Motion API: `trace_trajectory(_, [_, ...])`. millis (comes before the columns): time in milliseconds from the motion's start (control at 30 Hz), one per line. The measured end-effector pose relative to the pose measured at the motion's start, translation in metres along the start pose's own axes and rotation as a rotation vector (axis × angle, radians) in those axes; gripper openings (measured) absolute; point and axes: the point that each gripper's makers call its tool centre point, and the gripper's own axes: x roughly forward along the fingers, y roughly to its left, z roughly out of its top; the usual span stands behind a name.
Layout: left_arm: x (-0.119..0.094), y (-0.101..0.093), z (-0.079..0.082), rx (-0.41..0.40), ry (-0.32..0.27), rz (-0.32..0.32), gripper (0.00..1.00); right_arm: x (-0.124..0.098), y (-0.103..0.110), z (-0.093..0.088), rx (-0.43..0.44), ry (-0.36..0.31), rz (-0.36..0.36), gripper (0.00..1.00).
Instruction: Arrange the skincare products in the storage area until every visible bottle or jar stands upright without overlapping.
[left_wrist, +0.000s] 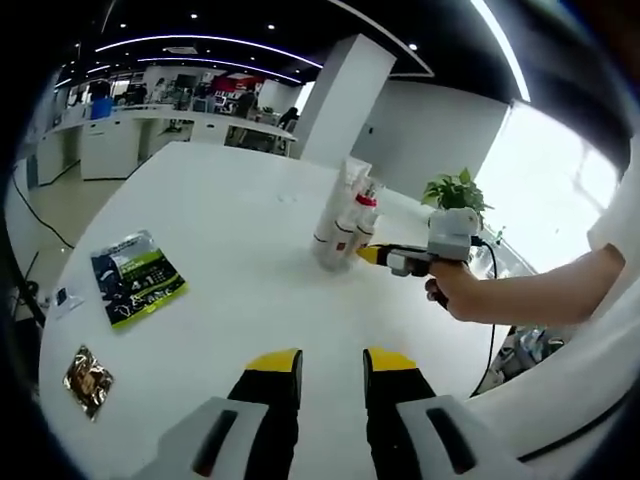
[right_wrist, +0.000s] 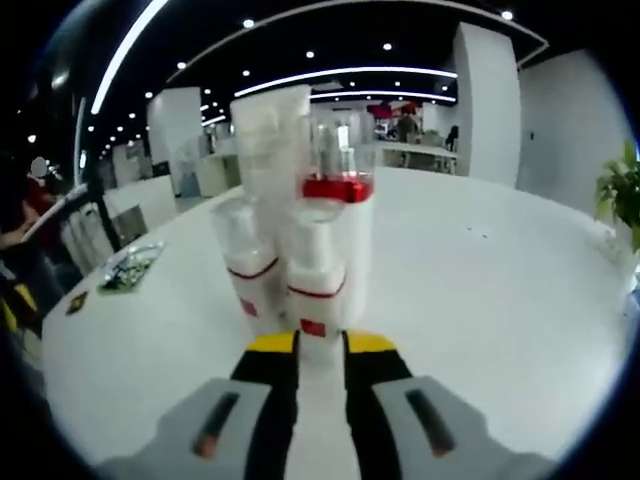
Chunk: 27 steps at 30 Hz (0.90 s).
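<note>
Both claws are showing: my right gripper (right_wrist: 320, 345) is nosing jaws, barely apart, against the upright bottles (right_wrist: 300, 230); left gripper (left_wrist: 331, 362) is hovering w/ jaws apart over the white table (left_wrist: 220, 230).

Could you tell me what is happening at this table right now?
A person is tidying skincare bottles on a white table. The right gripper has its fingers around the base of the front bottle; all stand upright, clustered. The left gripper hangs open, holding nothing. Two packets lie aside.
</note>
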Motion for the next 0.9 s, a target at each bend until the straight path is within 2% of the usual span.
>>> trace_trajectory(267, [0.001,0.002,0.001,-0.008,-0.004,0.002,0.25,-0.003,-0.002,-0.001,0.008,0.006,-0.002,0.16])
trace_trajectory(467, [-0.001,0.002,0.001,-0.021,-0.012,0.005,0.25,-0.018,0.001,-0.006,0.045,0.026,0.012,0.21])
trace_trajectory(633, [-0.004,0.002,0.005,-0.03,-0.032,0.003,0.25,-0.034,0.013,-0.012,0.068,0.05,0.053,0.26])
trace_trajectory(767, [-0.006,0.008,0.007,-0.062,-0.048,0.0,0.24,-0.045,0.026,-0.024,0.07,0.096,0.085,0.29])
trace_trajectory(900, [-0.01,0.025,0.013,-0.087,-0.063,0.016,0.24,-0.058,0.037,-0.031,0.052,0.13,0.105,0.29])
